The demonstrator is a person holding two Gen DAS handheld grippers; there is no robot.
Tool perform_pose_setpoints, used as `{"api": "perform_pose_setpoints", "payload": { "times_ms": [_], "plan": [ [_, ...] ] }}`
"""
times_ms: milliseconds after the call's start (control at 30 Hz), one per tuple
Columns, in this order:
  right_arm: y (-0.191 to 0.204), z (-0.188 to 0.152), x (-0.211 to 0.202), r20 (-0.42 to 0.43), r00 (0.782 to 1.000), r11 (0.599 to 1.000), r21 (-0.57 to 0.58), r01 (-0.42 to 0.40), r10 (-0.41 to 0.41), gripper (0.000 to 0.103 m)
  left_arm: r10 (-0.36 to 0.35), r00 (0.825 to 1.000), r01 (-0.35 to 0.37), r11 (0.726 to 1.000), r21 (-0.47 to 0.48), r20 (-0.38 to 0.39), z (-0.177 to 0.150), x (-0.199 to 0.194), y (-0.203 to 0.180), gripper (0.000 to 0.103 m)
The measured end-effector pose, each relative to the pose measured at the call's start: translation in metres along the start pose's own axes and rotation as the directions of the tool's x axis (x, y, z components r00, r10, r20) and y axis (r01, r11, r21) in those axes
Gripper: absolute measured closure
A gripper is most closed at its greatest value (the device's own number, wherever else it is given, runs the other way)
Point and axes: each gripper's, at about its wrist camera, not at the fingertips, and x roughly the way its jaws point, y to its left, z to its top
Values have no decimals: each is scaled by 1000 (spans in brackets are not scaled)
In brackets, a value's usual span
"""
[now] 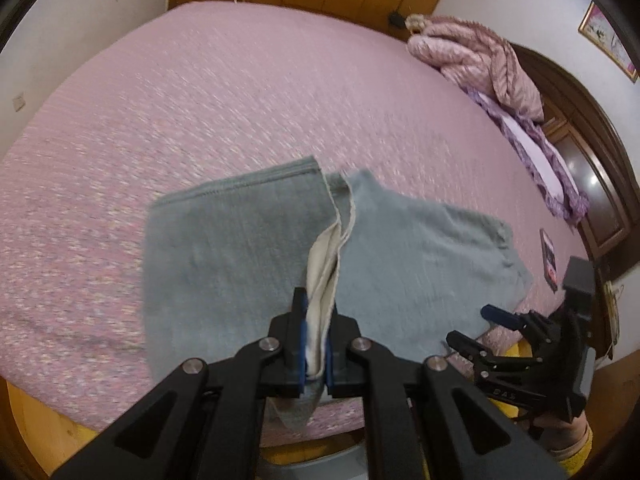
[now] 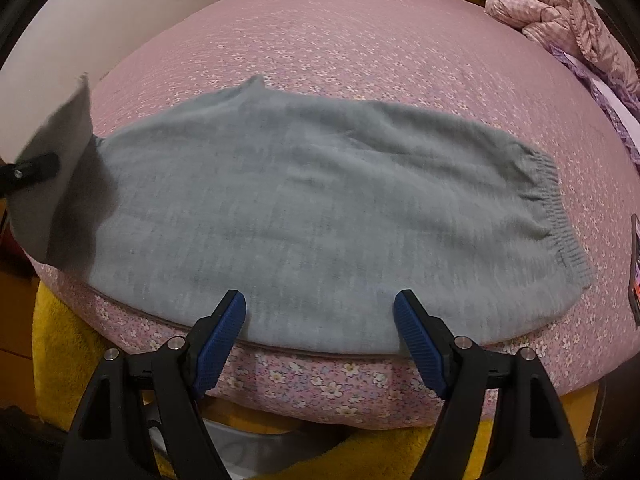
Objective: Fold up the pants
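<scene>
I see the far half of the bed open for either gripper, near edge covered by the pants, a bunched quilt and pillow blocking the headboard side, and a phone lying just past the waistband.

Legible markings in my two wrist views
Only one mark shows: faint embossed letters on the black arm of my right gripper, seen from my left wrist camera, too small and blurred for me to read with confidence; nothing else in either view carries readable text, a number or a sign
</scene>
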Motion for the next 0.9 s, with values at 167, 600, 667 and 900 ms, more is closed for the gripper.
{"api": "perform_pose_setpoints", "payload": {
  "times_ms": [167, 600, 667, 900],
  "plan": [
    [-3, -1, 4, -10, 1000, 1000, 7, -5, 5, 24, 12, 999, -11, 1000, 22, -51, -1, 29, -11, 97],
    [-2, -2, 11, -24, 1000, 1000, -10, 11, -12, 24, 53, 992, -46, 997, 59, -110, -5, 63, -19, 94],
    [-2, -2, 11, -26, 1000, 1000, -10, 16, -16, 24, 51, 992, -43, 997, 70, -118, -5, 62, -21, 84],
    [0, 0, 14, -39, 999, 999, -13, 29, -30, 24, 23, 996, -15, 995, 96, -82, -6, 33, -26, 60]
  ]
}}
